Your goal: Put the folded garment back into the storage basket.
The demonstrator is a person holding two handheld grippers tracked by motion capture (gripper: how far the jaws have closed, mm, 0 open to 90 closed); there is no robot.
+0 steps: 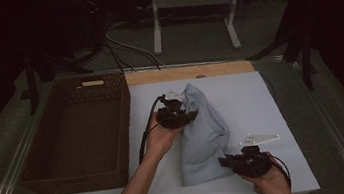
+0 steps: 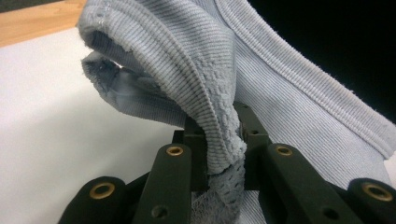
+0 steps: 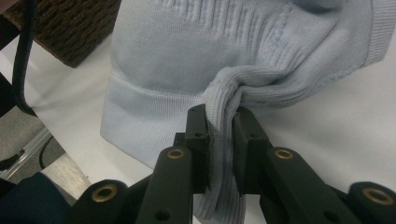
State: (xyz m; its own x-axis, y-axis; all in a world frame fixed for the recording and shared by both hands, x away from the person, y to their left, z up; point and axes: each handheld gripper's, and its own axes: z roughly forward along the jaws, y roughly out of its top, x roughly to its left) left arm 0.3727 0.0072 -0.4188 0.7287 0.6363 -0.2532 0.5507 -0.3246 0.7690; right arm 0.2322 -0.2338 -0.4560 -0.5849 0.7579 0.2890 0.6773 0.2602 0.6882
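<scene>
Sweater (image 1: 204, 133): pale blue knit, pinched by left claw (image 1: 188, 115) and right claw (image 1: 226, 160); high view adds basket (image 1: 76, 134) beside it on tabletop (image 1: 257, 106).

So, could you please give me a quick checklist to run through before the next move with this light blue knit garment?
1. Left gripper pinches a bunched fold of the garment: ok.
2. Right gripper pinches a ribbed fold: ok.
3. Garment partly lifted between the two grips, lower edge on the white board: ok.
4. Wicker basket left of the board shows nothing inside: ok.
5. Left gripper's cable clear of the cloth: ok.
6. Whether each grip catches every layer: cannot tell.
</scene>
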